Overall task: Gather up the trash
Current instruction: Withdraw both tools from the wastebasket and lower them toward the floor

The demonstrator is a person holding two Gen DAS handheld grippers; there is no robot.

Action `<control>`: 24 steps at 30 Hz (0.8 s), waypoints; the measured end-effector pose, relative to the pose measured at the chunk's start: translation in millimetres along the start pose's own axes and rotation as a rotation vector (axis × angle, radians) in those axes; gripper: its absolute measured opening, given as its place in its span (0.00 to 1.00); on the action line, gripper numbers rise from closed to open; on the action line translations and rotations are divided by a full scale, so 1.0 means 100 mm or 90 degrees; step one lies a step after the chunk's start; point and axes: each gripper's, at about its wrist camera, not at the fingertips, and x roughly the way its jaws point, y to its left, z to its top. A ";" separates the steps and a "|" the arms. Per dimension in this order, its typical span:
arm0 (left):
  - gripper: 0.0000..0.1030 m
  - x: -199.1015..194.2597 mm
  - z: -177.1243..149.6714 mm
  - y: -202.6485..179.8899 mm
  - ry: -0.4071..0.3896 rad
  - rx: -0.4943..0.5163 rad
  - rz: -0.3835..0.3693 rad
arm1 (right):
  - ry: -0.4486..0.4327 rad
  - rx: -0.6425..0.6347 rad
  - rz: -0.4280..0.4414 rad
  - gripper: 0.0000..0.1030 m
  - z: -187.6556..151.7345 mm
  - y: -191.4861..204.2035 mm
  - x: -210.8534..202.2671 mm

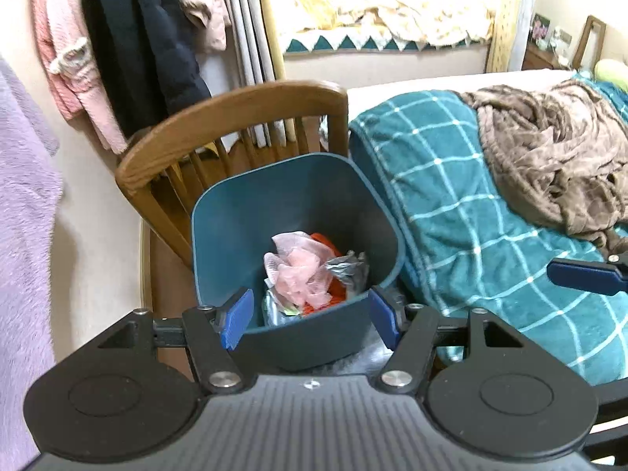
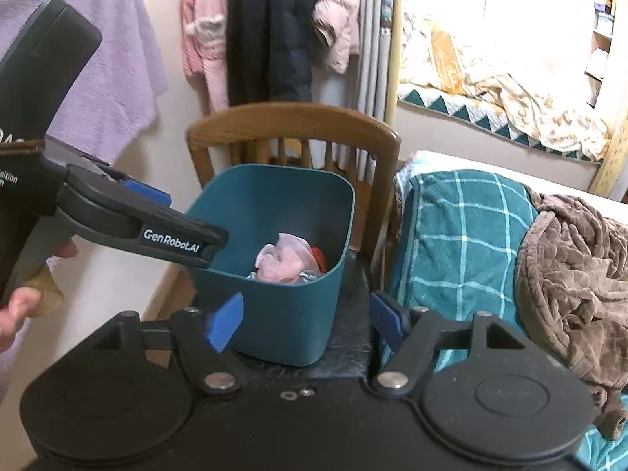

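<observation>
A teal bin (image 1: 294,188) (image 2: 282,314) stands on a dark cushion on a wooden chair (image 1: 235,110) (image 2: 294,117). At its bottom lies crumpled trash (image 1: 302,274) (image 2: 284,263): pink netting, something red and a silver wrapper. My left gripper (image 1: 310,320) hangs open over the bin's near rim, with no object held between its blue pads. It also shows from the side in the right wrist view, its fingers (image 2: 176,235) reaching over the bin's left edge. My right gripper (image 2: 306,322) is open and holds nothing, in front of the bin's near right corner; one of its fingers (image 1: 581,276) shows at the far right.
A bed with a teal checked blanket (image 1: 451,216) (image 2: 463,235) and a brown throw (image 1: 549,165) (image 2: 569,274) adjoins the chair on the right. Coats and a pink robe (image 1: 70,59) hang on the wall behind. A person's hand (image 2: 23,306) grips the left gripper's handle.
</observation>
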 end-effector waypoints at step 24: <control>0.83 -1.37 -1.55 -0.99 -0.077 -0.171 0.001 | -0.079 -0.075 0.141 1.00 -1.16 -0.50 -1.45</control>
